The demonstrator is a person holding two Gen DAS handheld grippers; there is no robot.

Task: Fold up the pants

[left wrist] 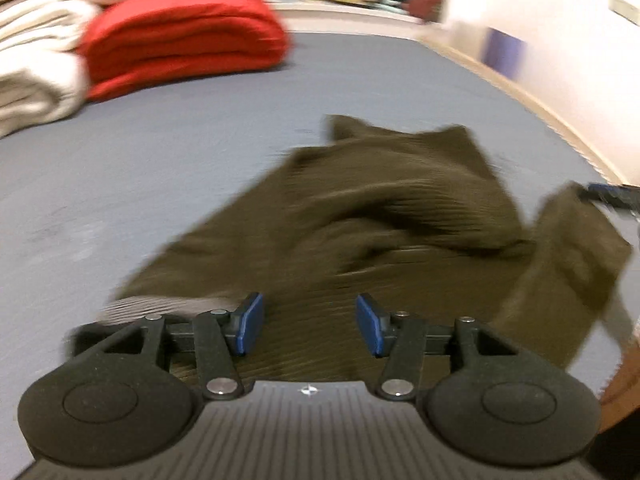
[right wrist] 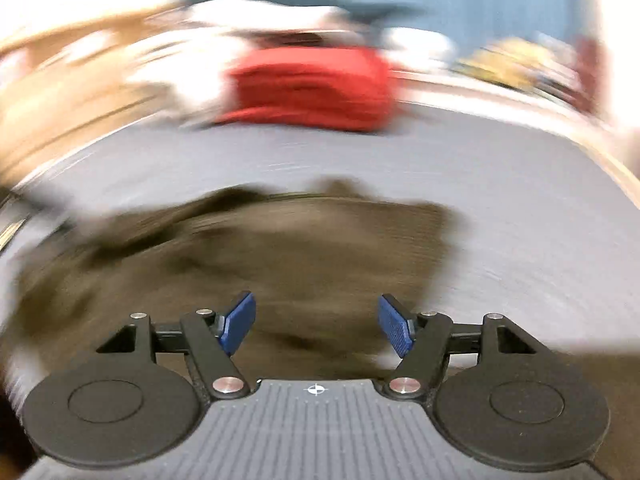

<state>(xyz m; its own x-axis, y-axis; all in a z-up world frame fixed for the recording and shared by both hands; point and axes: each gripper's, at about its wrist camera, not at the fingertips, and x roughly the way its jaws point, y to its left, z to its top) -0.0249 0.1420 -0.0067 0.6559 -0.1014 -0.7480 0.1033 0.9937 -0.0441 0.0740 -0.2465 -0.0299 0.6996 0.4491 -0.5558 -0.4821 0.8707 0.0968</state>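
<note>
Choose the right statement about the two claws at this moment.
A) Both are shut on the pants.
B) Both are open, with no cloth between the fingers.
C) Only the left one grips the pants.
B: the left claw and right claw both show a wide gap above the olive pants.

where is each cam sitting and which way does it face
Left wrist: sits on the left tool, looking forward over its open blue fingers at the rumpled olive pants on the grey bed.
Right wrist: sits on the right tool, open, low over the same pants, heavily blurred.
Shared: pants, bed, and the red folded blanket at the far end.
</note>
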